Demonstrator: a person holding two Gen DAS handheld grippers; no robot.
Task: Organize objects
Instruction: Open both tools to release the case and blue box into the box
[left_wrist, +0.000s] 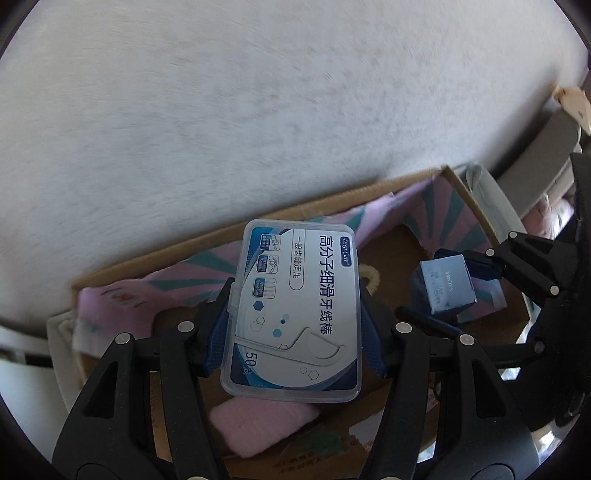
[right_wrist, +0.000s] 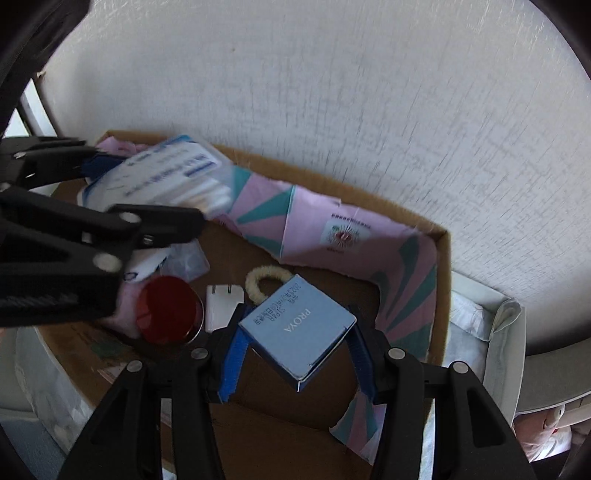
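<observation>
**Both grippers loaded over the box**

Left gripper (left_wrist: 295, 325) clamps clear floss-pick case (left_wrist: 295, 310), held above cardboard box (right_wrist: 441, 280) nr its back wall. Right gripper (right_wrist: 295, 343) pinches blue PROYA carton (right_wrist: 299, 332) over box middle. Red lid (right_wrist: 166, 310) & cream hair tie (right_wrist: 258, 284) lie inside box

The cardboard box (right_wrist: 441, 258) stands open at the top against the white wall (right_wrist: 369, 92), which closes off the far side across the upper half of both views. In the right wrist view, bare brown floor lies free at lower centre, while the red round lid (right_wrist: 168, 314), white plug (right_wrist: 221, 306) and cream hair loop (right_wrist: 260, 280) crowd the centre left. The left gripper (right_wrist: 155, 192) with its floss case (right_wrist: 162, 177) bars the upper left, and the pink-and-teal paper (right_wrist: 314, 221) lines the far and right walls.
</observation>
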